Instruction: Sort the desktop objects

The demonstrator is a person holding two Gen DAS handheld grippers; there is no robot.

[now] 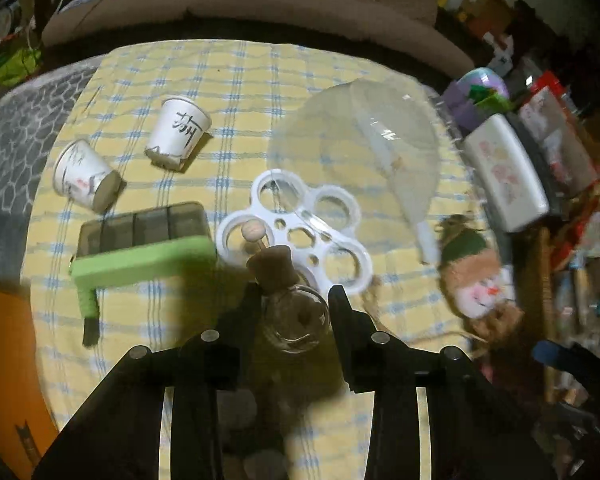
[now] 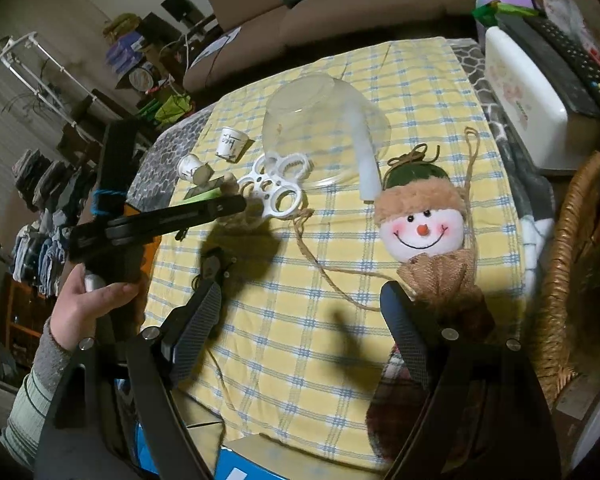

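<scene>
Left wrist view: the left gripper (image 1: 294,300) has its two black fingers closed on a small round glass bottle (image 1: 296,320) with a cork stopper (image 1: 266,270). The glass fills the gap between the fingers. The bottle sits low in the middle, over the yellow checked cloth (image 1: 228,92).

At 12 o'clock from the bottle, just past the cork, lies a white plastic ring holder (image 1: 300,232) with a small wooden ball (image 1: 251,231) on it. At 1 o'clock a clear plastic dome (image 1: 360,136) lies on its side. At 10 o'clock is a dark box with a green edge (image 1: 144,240). Past it, two white paper cups (image 1: 178,132) lie tipped over. At 3 o'clock is a snowman doll (image 1: 474,276), with a white box (image 1: 504,172) beyond it.

In the right wrist view, the right gripper (image 2: 300,304) is wide open with nothing between its fingers. It hangs over bare cloth. The doll's sack collar is just beside its right finger. A brown string lies across the cloth ahead. A hand (image 2: 88,300) holds the left gripper at 9 o'clock.
</scene>
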